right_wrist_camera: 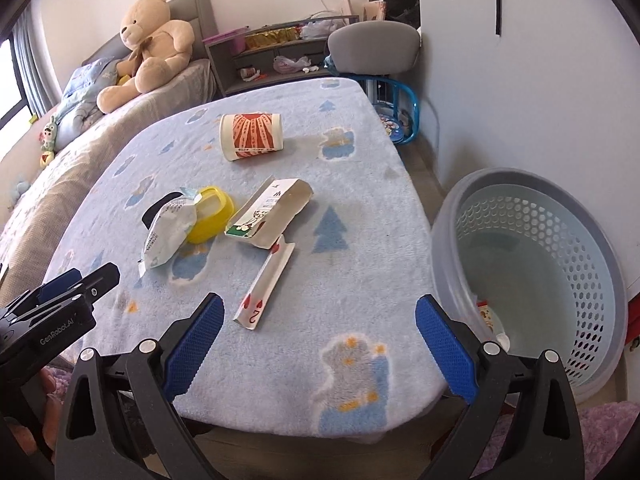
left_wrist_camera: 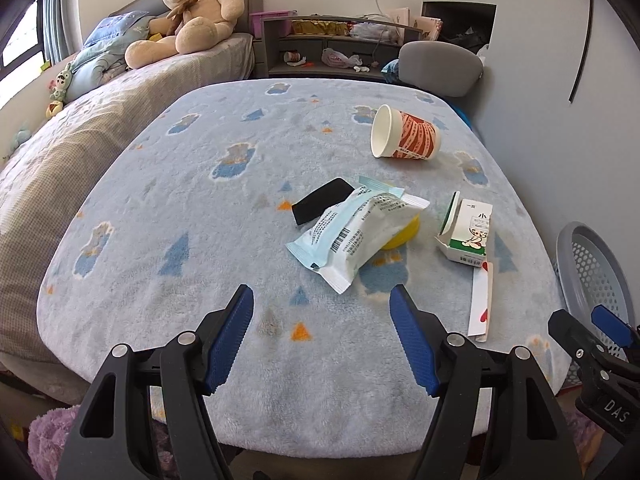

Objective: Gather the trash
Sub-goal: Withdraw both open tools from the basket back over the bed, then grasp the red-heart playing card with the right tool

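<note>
Over the near edge of the bench (left_wrist_camera: 160,208), covered with a light blue fleece: left hand-held gripper (left_wrist_camera: 322,336) released, jaws wide apart, nothing between them. Right hand-held gripper (right_wrist_camera: 318,344) near the same edge, closer to the right corner, also released and empty.

Around the middle of the bench: white and blue wrapper (left_wrist_camera: 352,232) lying partly on a yellow lid (right_wrist_camera: 210,214), with a black flat thing (left_wrist_camera: 322,200) just beside it, perhaps a small pouch, hard to tell. Toward the right edge: open small carton (right_wrist_camera: 268,214) on its side, touching a folded playing card (right_wrist_camera: 266,284) with red hearts. Toward the far edge: paper cup (left_wrist_camera: 404,134) tipped on its side, well apart from the others.

Beside the right edge, on the floor: grey perforated basket (right_wrist_camera: 560,216), some small item at its bottom.
</note>
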Tool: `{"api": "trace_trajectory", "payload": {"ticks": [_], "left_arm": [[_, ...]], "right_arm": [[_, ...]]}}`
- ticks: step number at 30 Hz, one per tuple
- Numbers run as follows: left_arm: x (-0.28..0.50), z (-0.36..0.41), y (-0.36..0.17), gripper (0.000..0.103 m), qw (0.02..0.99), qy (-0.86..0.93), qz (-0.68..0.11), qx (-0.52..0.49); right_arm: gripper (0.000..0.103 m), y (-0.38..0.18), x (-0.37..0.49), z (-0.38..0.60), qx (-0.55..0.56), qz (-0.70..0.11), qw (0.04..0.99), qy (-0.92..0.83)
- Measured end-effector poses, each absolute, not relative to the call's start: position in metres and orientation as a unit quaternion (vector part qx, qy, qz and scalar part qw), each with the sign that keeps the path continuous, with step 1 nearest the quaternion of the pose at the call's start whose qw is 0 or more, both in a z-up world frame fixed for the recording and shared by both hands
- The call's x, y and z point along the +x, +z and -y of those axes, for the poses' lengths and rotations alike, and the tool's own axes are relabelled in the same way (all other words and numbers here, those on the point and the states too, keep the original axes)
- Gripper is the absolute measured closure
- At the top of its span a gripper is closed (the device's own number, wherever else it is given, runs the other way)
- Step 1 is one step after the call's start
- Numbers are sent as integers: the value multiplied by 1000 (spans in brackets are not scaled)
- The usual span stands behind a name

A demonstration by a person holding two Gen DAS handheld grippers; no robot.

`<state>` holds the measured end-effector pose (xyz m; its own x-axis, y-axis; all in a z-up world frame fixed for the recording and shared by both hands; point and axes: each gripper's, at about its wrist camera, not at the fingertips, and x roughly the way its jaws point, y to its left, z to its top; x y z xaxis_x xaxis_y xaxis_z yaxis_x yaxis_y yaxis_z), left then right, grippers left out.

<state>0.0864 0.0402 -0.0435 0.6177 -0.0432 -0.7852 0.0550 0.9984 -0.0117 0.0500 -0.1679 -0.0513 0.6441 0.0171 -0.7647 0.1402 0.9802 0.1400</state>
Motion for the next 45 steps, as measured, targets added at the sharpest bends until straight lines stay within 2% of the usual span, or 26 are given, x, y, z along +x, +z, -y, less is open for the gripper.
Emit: {"api": "trace_trajectory", "payload": {"ticks": [8, 26, 29, 31, 33, 45], "left_arm": [[98, -55, -57, 35, 896, -25, -443, -5], [107, -67, -76, 35, 889, -22, -457, -16], [107, -70, -77, 35, 888, -21, -458, -20], [106, -71, -76, 35, 889, -21, -457, -22], [105, -71, -75, 35, 889, -23, -456, -22], [105, -57, -69, 35, 885, -57, -461, -10]], "right_arm": [[9, -72, 74, 145, 76, -443, 893, -39], [37, -106, 108, 127, 31, -480, 874, -72], [53, -104, 106, 123, 21, -478, 876, -64], [74, -102, 104, 121, 17, -478, 876, -60], [83, -101, 103, 121, 16, -479, 876, -56], [87, -82, 84, 145, 64, -466, 882, -35]]}}
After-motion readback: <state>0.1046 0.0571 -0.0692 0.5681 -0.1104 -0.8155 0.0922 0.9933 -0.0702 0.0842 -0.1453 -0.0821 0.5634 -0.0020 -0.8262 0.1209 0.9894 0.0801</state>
